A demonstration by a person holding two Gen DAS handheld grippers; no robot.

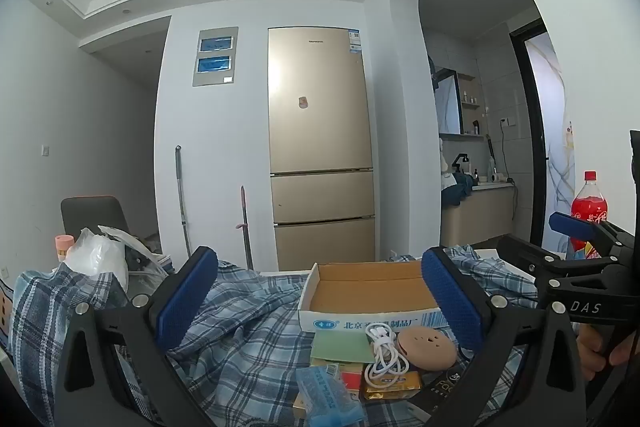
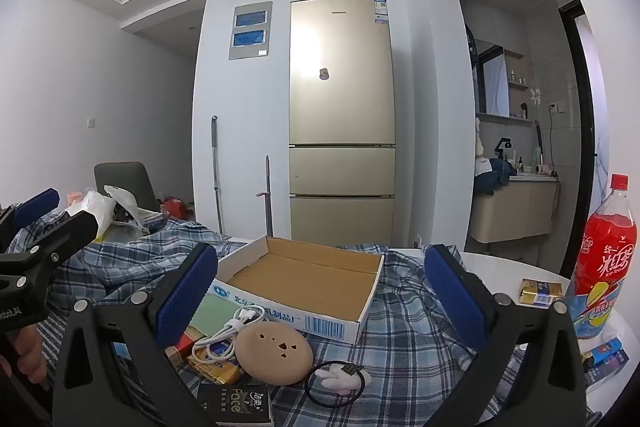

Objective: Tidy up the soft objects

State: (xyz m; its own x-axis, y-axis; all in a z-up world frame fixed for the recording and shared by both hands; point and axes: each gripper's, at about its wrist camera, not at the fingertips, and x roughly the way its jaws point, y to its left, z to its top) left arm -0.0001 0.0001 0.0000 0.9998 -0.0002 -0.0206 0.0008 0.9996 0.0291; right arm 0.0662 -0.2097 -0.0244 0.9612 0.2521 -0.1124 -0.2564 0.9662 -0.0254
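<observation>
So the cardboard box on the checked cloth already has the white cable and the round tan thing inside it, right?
Not quite. The cardboard box on the checked cloth is empty; the white cable and round tan thing lie on the cloth just in front of it, as the right wrist view shows.

Left claw (image 1: pixel 320 301) and right claw (image 2: pixel 322 293) gape wide, level.

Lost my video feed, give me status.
Both grippers, left and right, open, empty. Cardboard box empty on plaid cloth. Small items piled before it.
</observation>
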